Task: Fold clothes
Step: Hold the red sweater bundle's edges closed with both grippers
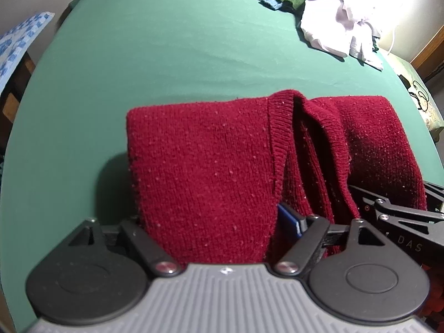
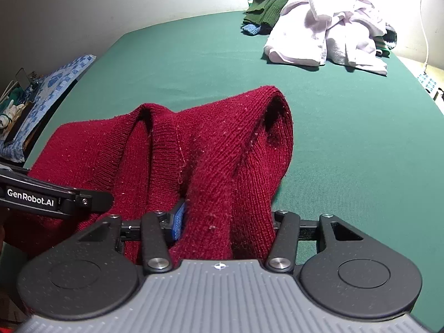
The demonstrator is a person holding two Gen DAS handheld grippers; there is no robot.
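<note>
Green sheet [image 1: 172, 55] covered the bed — smooth, a few shallow creases, stretched to a pale wall [image 2: 111, 5] at the far edge. Dark red knitted sweater [image 1: 205, 161] lay folded at the near edge, ribbed neckline bunched upward. Left gripper [image 1: 206, 222] clamped a wide fold of it; right gripper [image 2: 222, 222] likewise closed on a thick fold. At the far right corner a heap: dark green garment [image 2: 267, 5], pale lilac clothes [image 2: 327, 36], a bit of light blue cloth [image 2: 251, 29]. Blue-patterned cloth [image 2: 55, 83] covered furniture left of the bed.
</note>
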